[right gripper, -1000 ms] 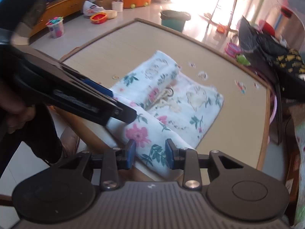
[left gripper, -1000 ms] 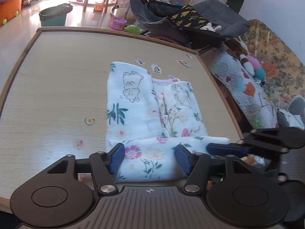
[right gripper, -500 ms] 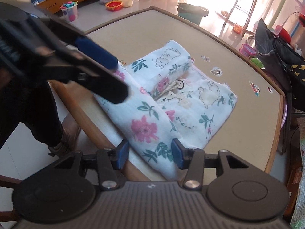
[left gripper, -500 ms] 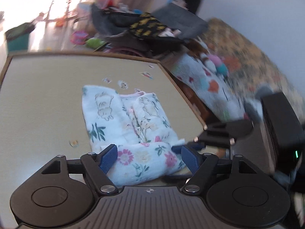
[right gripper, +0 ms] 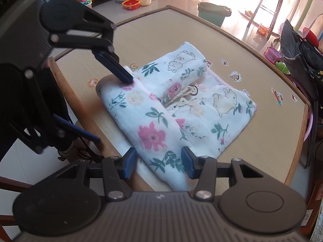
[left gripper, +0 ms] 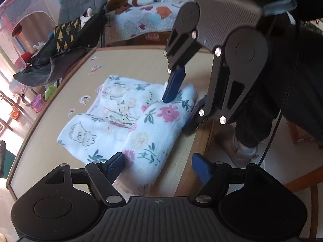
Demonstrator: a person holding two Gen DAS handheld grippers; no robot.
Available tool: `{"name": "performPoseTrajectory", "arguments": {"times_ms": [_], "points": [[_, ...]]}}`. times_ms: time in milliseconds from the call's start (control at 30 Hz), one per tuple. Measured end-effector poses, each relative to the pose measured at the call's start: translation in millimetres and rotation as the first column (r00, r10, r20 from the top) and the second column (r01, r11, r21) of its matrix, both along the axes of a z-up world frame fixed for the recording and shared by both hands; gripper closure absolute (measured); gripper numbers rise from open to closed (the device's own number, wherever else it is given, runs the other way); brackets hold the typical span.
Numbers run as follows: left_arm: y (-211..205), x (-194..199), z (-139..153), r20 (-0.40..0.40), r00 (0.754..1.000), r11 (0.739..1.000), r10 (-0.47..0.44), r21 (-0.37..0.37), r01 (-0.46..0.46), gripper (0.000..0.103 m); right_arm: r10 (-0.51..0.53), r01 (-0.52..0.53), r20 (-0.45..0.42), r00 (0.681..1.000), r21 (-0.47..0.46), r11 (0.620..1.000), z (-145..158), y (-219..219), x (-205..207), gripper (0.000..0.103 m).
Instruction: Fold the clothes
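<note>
While both grippers are straddling the rolled near hem, neither is pinching it. The right gripper (right gripper: 158, 162) is standing half spread, its jaws having just been opening, with the fold's end lying loose between its pads. The left gripper (left gripper: 159, 166) is spreading wide; one pad is touching the fold's other end, the other is hanging clear off the cloth. The garment (right gripper: 181, 100) is lying folded on the table (right gripper: 262, 141) at its near edge. The roll's long axis is running from one gripper to the other, so the next fold likely calls for both gripping together and carrying it away toward the collar.
</note>
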State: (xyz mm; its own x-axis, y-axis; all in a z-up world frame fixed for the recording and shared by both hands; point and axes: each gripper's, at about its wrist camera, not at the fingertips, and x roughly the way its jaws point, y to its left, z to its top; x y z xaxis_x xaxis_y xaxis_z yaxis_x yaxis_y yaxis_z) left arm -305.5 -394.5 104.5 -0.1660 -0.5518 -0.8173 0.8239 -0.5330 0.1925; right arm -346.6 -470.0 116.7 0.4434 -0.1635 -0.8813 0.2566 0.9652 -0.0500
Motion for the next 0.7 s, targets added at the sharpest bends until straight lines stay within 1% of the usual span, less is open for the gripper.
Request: {"name": "performPoseTrajectory", "arguments": {"times_ms": [67,167,233,333,433,533,567,667,700], "points": [[-5,7,-1,-0.047,0.998,0.999,0.028,0.024,-0.027,0.030,0.014,-0.014,0.005,1.000,-0.026,1.000,1,3,-2,0.054],[-13,14,-6,-0.096,0.994,0.997,0.047,0.062,-0.041,0.030,0.098,-0.098,-0.008,0.995,-0.146,0.984,4,17,-6,0.054],[-16,18,-10,-0.121,0.991,0.995,0.054,0.085,-0.044,0.030,0.180,-0.185,-0.040,0.983,-0.248,0.951,6,30,-8,0.054],[-22,24,-15,-0.160,0.985,0.992,0.067,0.116,-0.049,0.030,0.291,-0.307,-0.097,0.952,-0.336,0.890,6,45,-6,0.054],[-29,27,-19,-0.178,0.981,0.989,0.078,0.138,-0.053,0.030,0.394,-0.419,-0.148,0.907,-0.383,0.823,5,58,-1,0.054],[-34,28,-21,-0.184,0.979,0.987,0.081,0.151,-0.054,0.031,0.453,-0.493,-0.200,0.869,-0.432,0.755,1,67,7,0.055],[-36,28,-21,-0.185,0.979,0.987,0.081,0.153,-0.052,0.031,0.464,-0.507,-0.212,0.860,-0.441,0.740,-1,69,9,0.055],[-38,29,-21,-0.200,0.976,0.986,0.088,0.155,-0.057,0.031,0.470,-0.529,-0.244,0.848,-0.435,0.729,-9,70,18,0.057],[-37,30,-20,-0.206,0.974,0.986,0.092,0.153,-0.061,0.031,0.472,-0.533,-0.250,0.846,-0.442,0.722,-11,70,20,0.060]]}}
